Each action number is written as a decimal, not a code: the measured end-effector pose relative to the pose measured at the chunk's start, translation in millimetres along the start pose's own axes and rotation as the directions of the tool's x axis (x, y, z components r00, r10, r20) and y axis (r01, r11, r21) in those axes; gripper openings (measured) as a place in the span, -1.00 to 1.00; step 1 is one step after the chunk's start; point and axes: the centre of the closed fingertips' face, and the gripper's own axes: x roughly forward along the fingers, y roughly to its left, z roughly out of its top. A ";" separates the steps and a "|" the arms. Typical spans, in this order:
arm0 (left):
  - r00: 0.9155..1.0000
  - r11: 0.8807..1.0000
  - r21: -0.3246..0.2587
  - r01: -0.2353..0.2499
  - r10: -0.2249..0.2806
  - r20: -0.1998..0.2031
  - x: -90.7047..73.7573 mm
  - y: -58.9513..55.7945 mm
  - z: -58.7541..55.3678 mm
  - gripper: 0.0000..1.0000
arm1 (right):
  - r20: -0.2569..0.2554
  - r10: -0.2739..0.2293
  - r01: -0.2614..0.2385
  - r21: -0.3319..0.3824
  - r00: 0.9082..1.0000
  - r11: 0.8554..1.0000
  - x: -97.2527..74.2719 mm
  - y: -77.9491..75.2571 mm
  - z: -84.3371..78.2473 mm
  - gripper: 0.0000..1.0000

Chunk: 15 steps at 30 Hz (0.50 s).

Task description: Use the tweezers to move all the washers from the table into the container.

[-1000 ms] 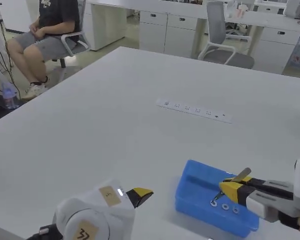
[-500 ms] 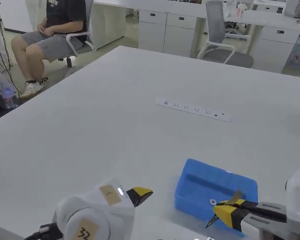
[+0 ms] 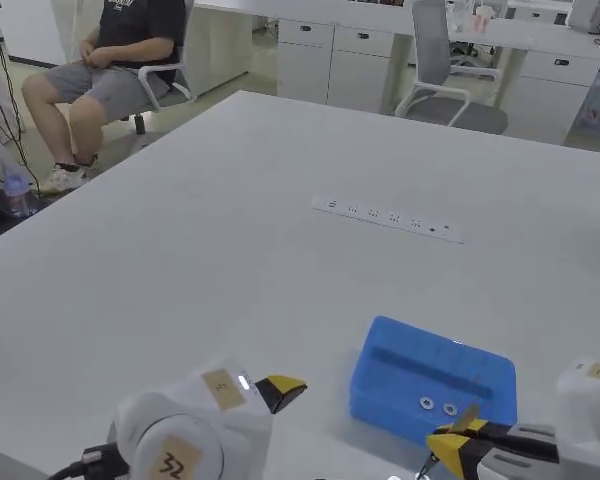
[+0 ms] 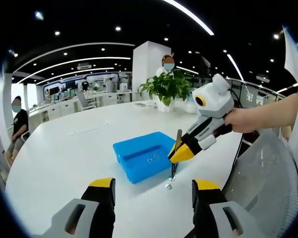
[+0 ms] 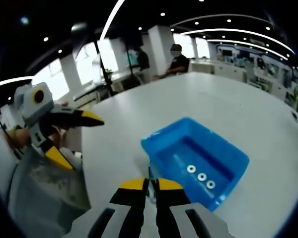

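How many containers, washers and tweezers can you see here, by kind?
Container: 1
Washers: 4 (3 in it, 1 on the table)
Tweezers: 1
Total: 6

Three washers [image 5: 201, 176] in container [image 5: 223, 148]; one washer [image 4: 168, 187] on table [image 4: 64, 158] beside container.

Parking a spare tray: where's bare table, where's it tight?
Free: table left of the power strip, and the band between strip and container. Tight: the near side of the container, where the right gripper, tweezers and a loose washer sit.
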 end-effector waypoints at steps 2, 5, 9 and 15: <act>1.000 1.000 0.002 0.000 0.000 0.000 0.1 0.4 -0.6 0.24 | -0.005 -0.001 0.001 -0.002 1.000 1.000 0.7 -0.1 -2.2 -0.92; 1.000 1.000 0.004 0.000 0.000 -0.002 0.0 0.7 -1.3 0.21 | -0.002 -0.002 0.002 0.001 1.000 1.000 1.5 0.2 -2.9 -0.92; 1.000 1.000 0.007 0.002 -0.002 -0.005 0.1 0.4 -2.0 0.20 | -0.003 0.001 -0.001 0.003 1.000 1.000 2.2 0.6 -2.4 -0.92; 1.000 1.000 0.006 0.001 -0.001 -0.004 0.1 0.7 -2.1 0.20 | 0.000 0.009 -0.009 0.005 1.000 1.000 3.9 4.1 -1.5 -0.91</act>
